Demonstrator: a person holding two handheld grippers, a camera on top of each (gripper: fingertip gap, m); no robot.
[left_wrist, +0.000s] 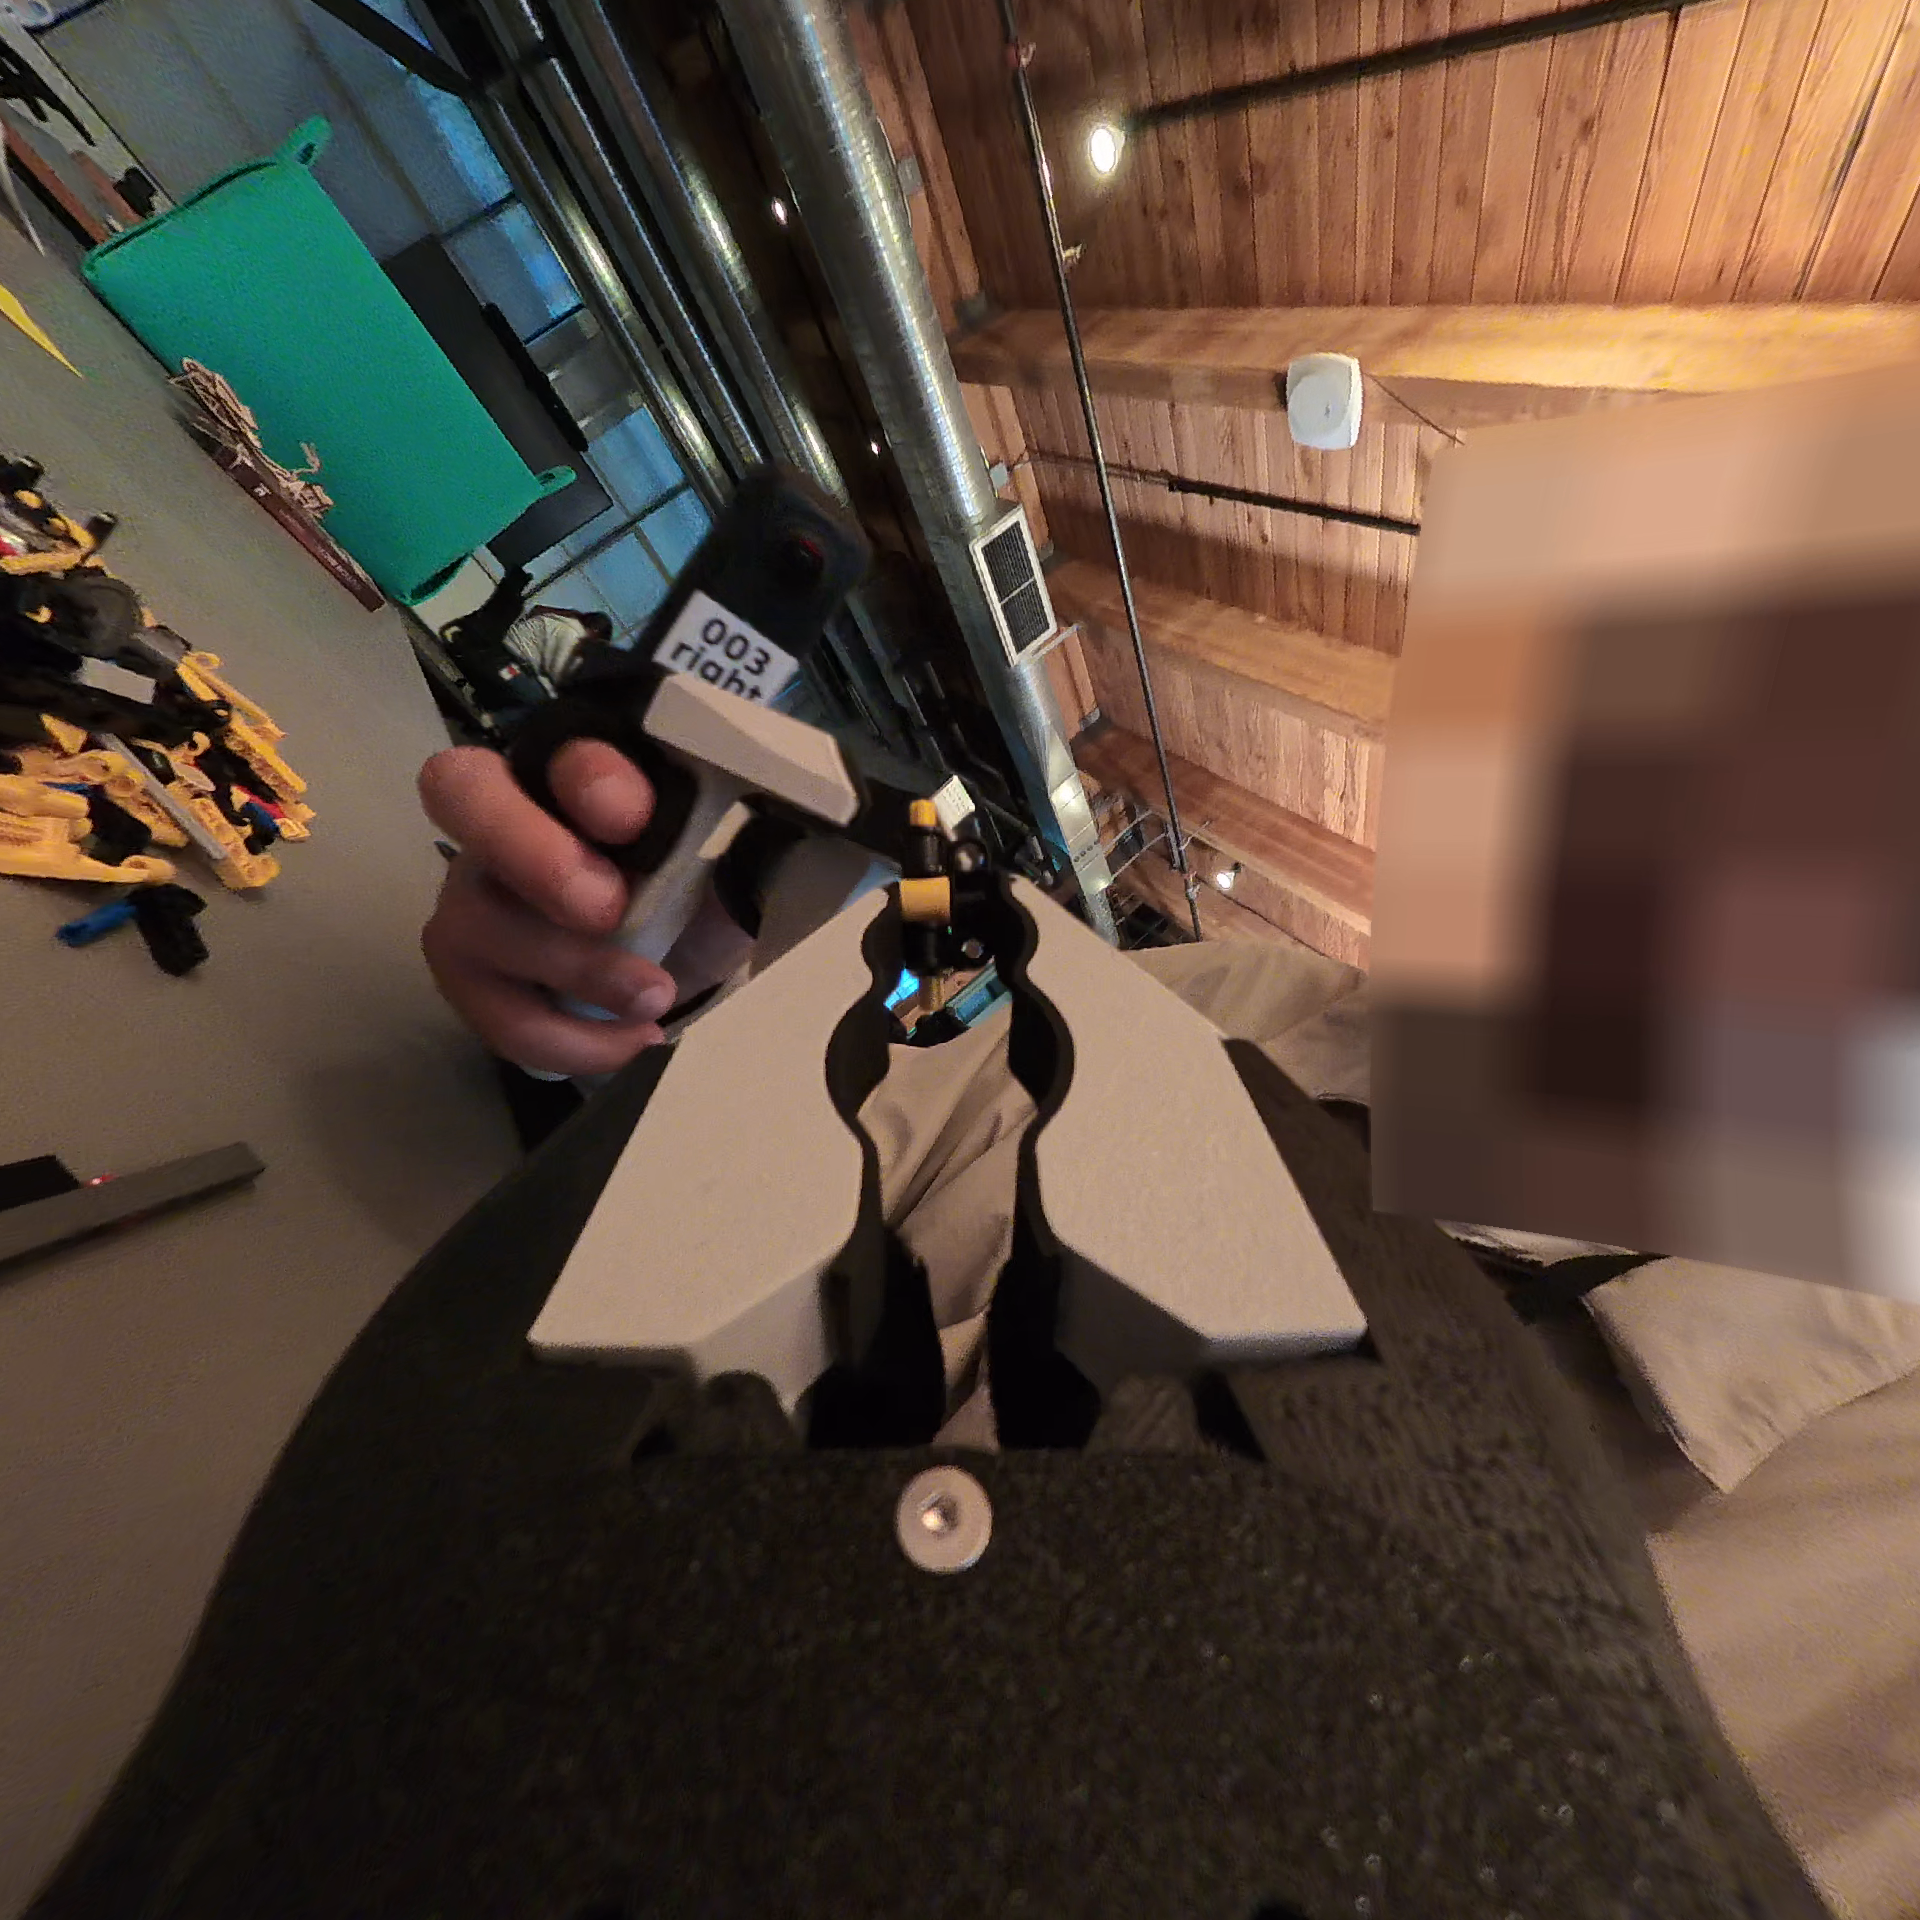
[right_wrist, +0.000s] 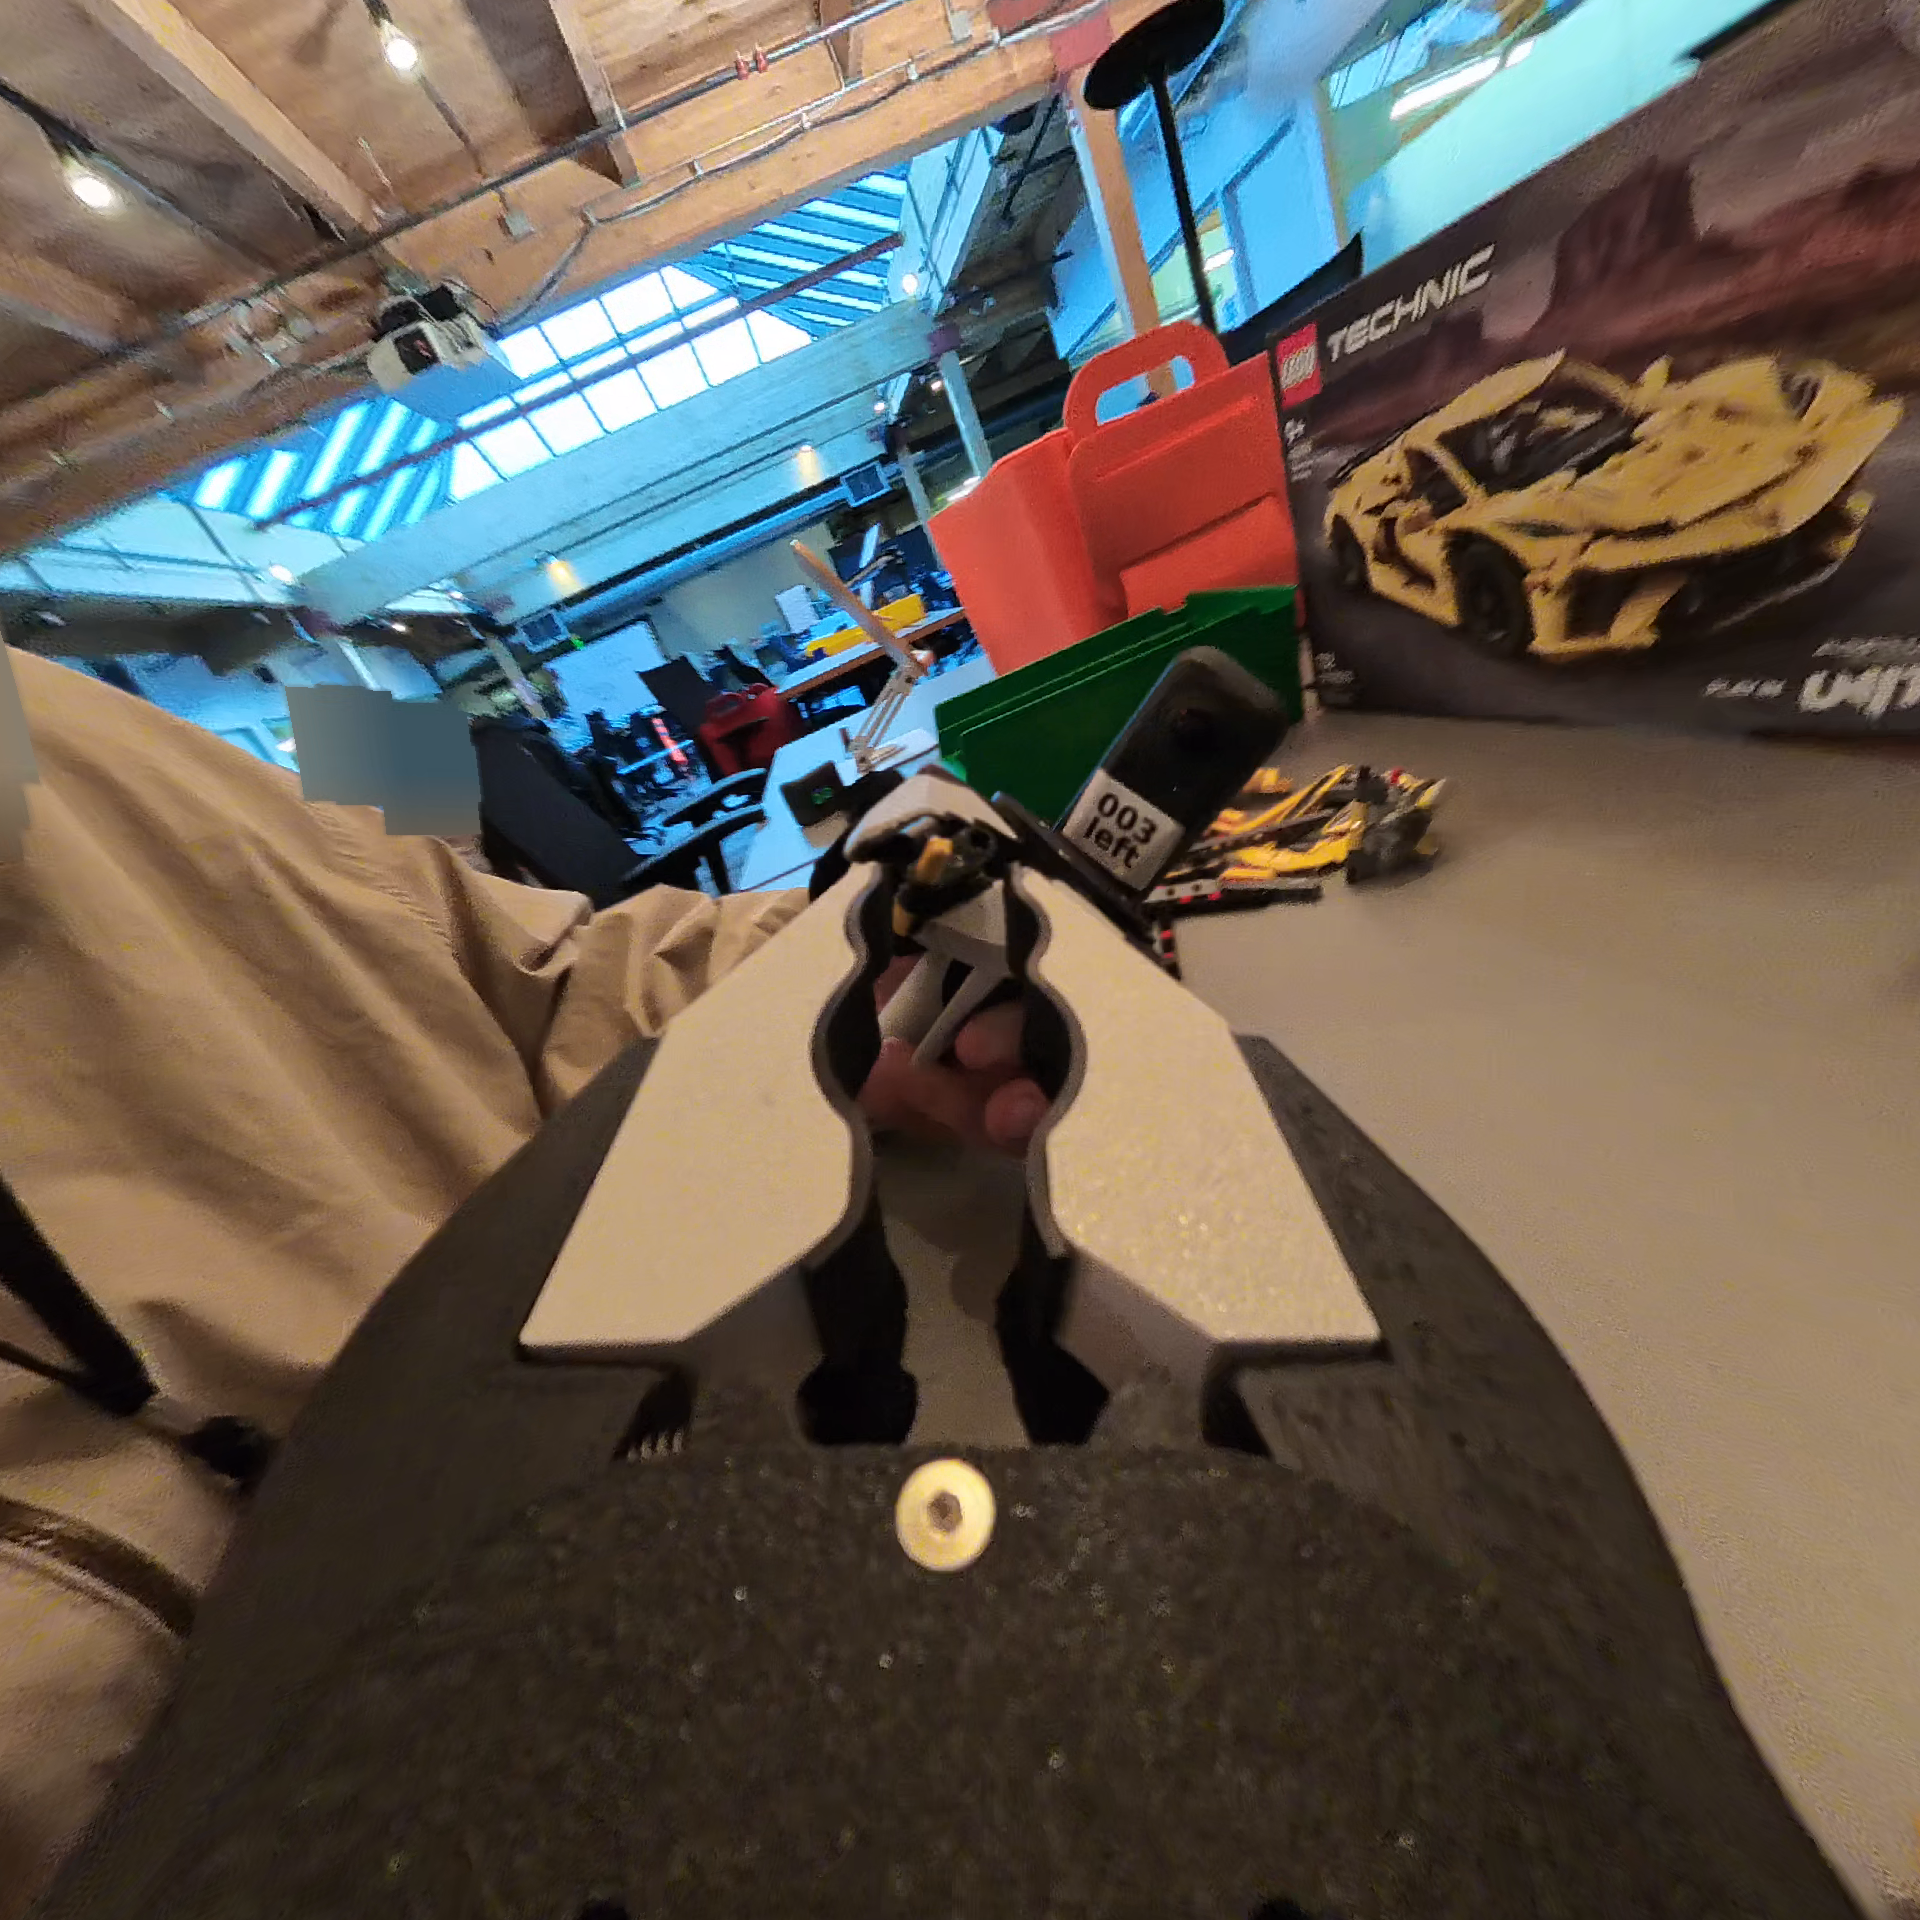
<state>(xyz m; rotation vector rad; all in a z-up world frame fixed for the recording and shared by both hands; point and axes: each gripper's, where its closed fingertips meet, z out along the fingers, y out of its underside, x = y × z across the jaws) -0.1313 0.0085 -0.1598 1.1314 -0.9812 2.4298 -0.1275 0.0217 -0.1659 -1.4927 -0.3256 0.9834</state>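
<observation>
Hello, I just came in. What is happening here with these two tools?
A person holds two grippers up in the air, tip to tip. Both the left gripper and the right gripper pinch one small yellow and black toy piece between them. More toy parts lie on the grey table, near a big toy car box.

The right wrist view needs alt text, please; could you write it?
The right hand-held gripper pinches a small yellow-and-black brick assembly at its fingertips, meeting the left hand-held gripper above a grey table. Behind lie loose yellow parts and a box picturing a yellow car.

Open-plan office: desks (right_wrist: 883, 649), chairs (right_wrist: 582, 821), skylights (right_wrist: 582, 364).
</observation>
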